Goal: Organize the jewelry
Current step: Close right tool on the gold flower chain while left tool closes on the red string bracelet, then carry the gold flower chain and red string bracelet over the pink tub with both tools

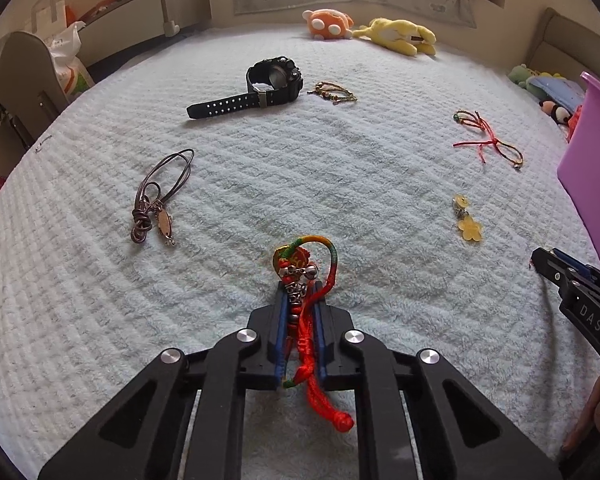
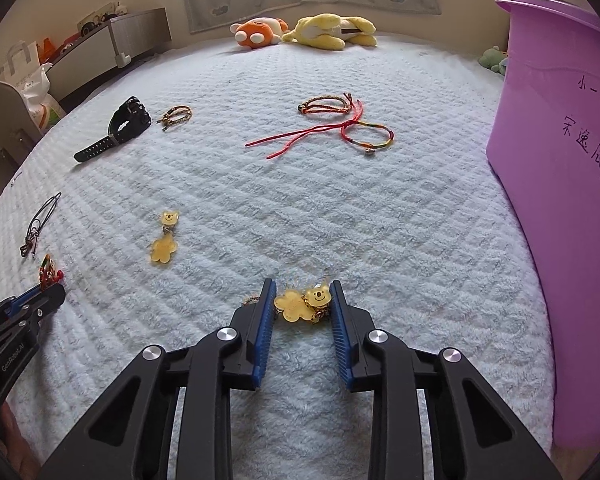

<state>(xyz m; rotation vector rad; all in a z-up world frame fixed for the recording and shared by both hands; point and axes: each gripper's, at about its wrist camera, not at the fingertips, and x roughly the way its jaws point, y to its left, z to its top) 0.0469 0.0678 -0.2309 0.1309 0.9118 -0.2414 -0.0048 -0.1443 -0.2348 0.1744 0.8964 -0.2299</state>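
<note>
1. Left wrist view: I have the left gripper (image 1: pixel 300 300) closed tight on the braided charm bracelet (image 1: pixel 302 276). Its red cords and silver beads run between the blue pads (image 1: pixel 281 320), its multicoloured loop sticks out past the fingertips, and a knotted red tail hangs back toward the camera

2. The bracelet lies against the pale blue blanket (image 1: pixel 260 184). I judge the grasp step done on this side; the next move calls for a lift and a carry toward the purple bin (image 1: pixel 592 168) at the right edge

3. Other pieces in this view: the black watch (image 1: pixel 260 84), a brown cord necklace (image 1: pixel 156 200), a small woven bracelet (image 1: pixel 334 93), red string bracelets (image 1: pixel 488 136) and a yellow bear charm (image 1: pixel 466 220), all well apart from each other

4. Right wrist view: I have the right gripper (image 2: pixel 303 304) partly closed around a second yellow bear charm (image 2: pixel 304 300). It is a translucent flower piece joined to a smiling bear face, with a gold chain under it

5. Both pads sit against the charm's edges, so I judge it pinched, not yet lifted off the blanket

6. The purple bin stands just to the right, with handwriting on its wall. The next move calls for raising the charm without dropping the chain, then clearing the bin's rim
</note>
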